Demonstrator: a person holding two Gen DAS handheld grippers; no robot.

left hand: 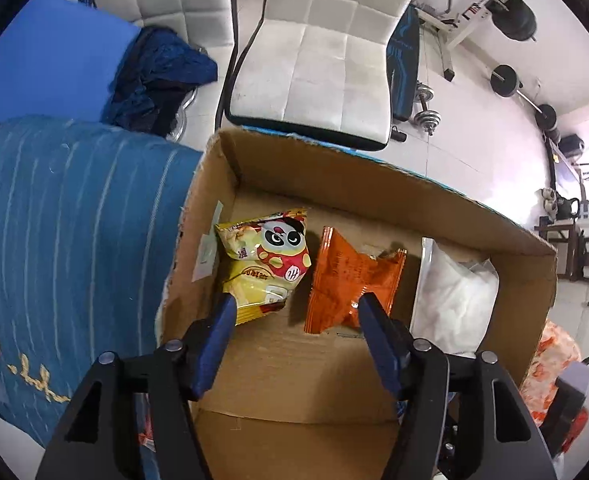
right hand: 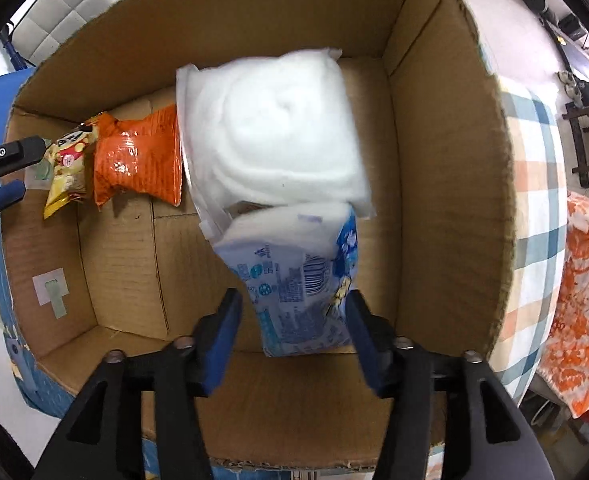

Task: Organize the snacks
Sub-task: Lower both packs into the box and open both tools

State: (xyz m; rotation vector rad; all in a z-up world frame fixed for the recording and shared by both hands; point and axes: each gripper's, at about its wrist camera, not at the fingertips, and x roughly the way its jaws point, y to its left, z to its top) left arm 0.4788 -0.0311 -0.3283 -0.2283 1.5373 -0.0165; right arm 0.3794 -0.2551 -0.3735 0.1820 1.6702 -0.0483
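An open cardboard box [left hand: 374, 184] [right hand: 446, 160] holds the snacks. A yellow panda packet [left hand: 264, 264] [right hand: 68, 164] lies at its left, an orange packet [left hand: 350, 280] [right hand: 138, 160] beside it, and a big white packet [left hand: 454, 288] [right hand: 270, 132] to the right. My left gripper [left hand: 294, 304] hangs open above the yellow and orange packets, holding nothing. A blue-and-white packet [right hand: 298, 280] lies blurred in front of the white one, between the fingers of my right gripper [right hand: 292, 304], which is open with a gap on its left side.
The box rests on a blue striped cloth [left hand: 66, 240]. A checked cloth [right hand: 534, 200] and an orange-patterned cloth [right hand: 582, 300] lie to its right. White quilted chairs [left hand: 334, 52] and gym weights [left hand: 506, 80] stand on the floor beyond.
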